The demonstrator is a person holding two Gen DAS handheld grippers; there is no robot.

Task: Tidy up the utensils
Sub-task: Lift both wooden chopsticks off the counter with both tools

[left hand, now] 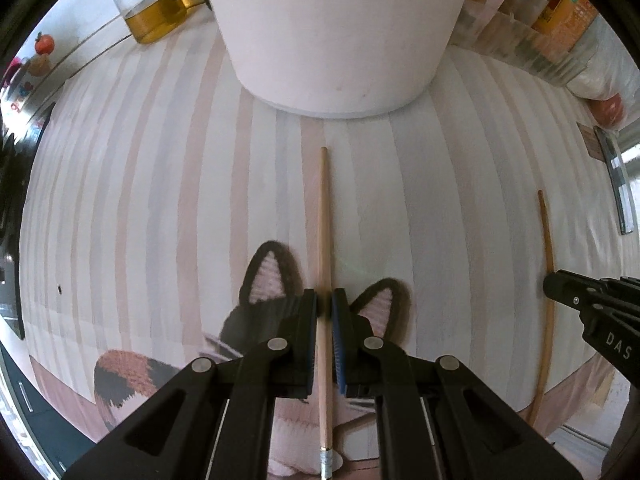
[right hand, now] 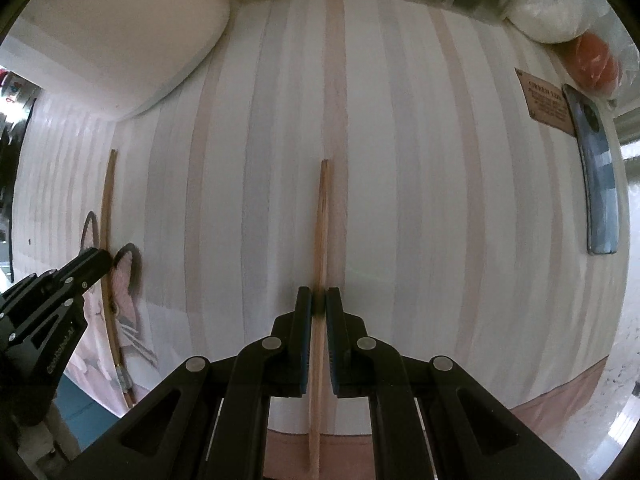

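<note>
We have the left gripper (left hand: 324,306) and right gripper (right hand: 319,304) each clamped on one chopstick (left hand: 325,216), both still outside the white holder (left hand: 340,32).

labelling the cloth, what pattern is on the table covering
Pale vertical stripes, white, grey and pink, on the tablecloth; clearest in the right wrist view.

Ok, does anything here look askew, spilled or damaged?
Nothing stands out. The left gripper and right gripper each hold one chopstick, roughly parallel over the striped cloth. The white container stands upright, and no spill shows.
</note>
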